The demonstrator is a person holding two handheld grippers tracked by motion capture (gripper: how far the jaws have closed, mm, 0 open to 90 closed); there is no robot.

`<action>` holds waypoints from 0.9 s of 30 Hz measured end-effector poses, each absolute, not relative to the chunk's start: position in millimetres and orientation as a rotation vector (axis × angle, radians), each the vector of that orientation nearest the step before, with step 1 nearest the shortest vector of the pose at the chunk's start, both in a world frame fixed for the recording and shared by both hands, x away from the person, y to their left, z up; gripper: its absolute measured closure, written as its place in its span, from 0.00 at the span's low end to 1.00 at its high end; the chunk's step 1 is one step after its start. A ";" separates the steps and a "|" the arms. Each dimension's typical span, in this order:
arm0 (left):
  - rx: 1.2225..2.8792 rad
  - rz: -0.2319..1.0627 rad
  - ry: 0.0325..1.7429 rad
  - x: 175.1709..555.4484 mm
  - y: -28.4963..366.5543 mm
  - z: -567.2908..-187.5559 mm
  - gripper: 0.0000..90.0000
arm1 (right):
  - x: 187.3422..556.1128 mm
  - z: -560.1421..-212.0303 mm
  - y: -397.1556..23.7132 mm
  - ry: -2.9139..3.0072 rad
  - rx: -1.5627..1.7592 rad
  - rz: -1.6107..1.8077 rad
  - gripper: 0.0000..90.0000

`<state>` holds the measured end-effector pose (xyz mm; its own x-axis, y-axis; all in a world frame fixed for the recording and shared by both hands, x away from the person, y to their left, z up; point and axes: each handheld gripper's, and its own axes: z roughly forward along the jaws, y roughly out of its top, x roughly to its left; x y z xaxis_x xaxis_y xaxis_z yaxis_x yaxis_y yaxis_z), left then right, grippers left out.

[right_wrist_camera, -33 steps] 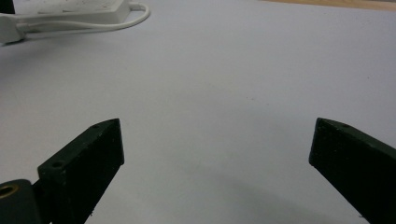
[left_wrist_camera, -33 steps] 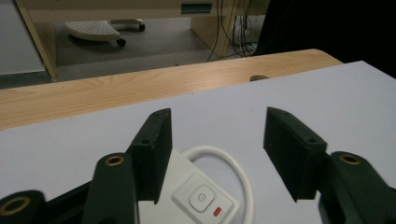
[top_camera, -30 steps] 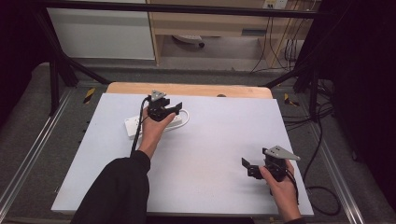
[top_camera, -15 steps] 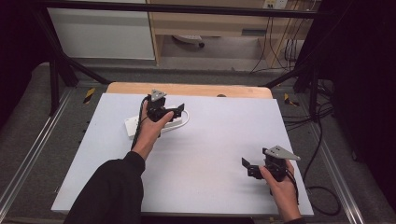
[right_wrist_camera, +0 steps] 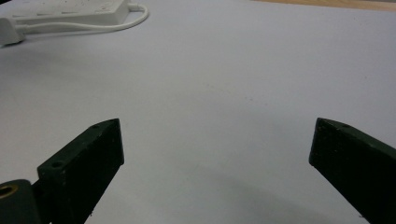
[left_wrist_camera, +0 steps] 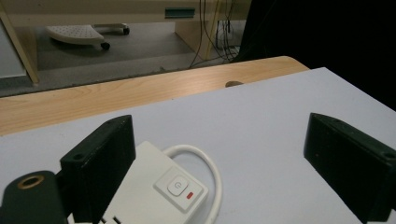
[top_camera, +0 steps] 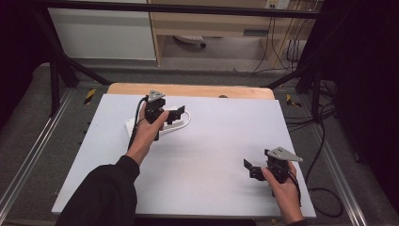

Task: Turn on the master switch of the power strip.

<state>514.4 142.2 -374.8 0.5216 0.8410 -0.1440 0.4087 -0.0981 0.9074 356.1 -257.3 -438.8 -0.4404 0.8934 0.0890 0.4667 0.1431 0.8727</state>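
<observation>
Overhead, left gripper (top_camera: 173,114) just opened wide above power strip (top_camera: 157,124), nothing held; bare mat (top_camera: 211,141) beyond.

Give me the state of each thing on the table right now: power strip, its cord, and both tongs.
Power strip: flat on the table, nothing plugged in that I can see; switch shows a red mark.
Cord: looped beside the strip's end, lying loose.
Left tongs: open, jaws have just been opening, over the strip, not gripping it.
Right tongs: open, empty, above bare table.
</observation>
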 end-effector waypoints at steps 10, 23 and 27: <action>1.703 0.492 1.040 501.0 156.7 -368.6 0.07 | 356.2 -438.9 -256.9 1.968 1.298 1.239 0.04; 1.708 0.486 1.013 483.4 162.0 -361.4 0.07 | 356.1 -438.8 -256.1 1.972 1.294 1.239 0.04; 1.728 0.493 1.006 478.5 163.6 -361.4 0.07 | 356.8 -439.1 -256.1 1.975 1.290 1.246 0.04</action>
<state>478.5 163.6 -361.4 0.5652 0.8136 -0.1365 0.3909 -0.1184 0.9128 356.8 -256.1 -439.1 -0.4477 0.8897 0.0892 0.4636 0.1457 0.8740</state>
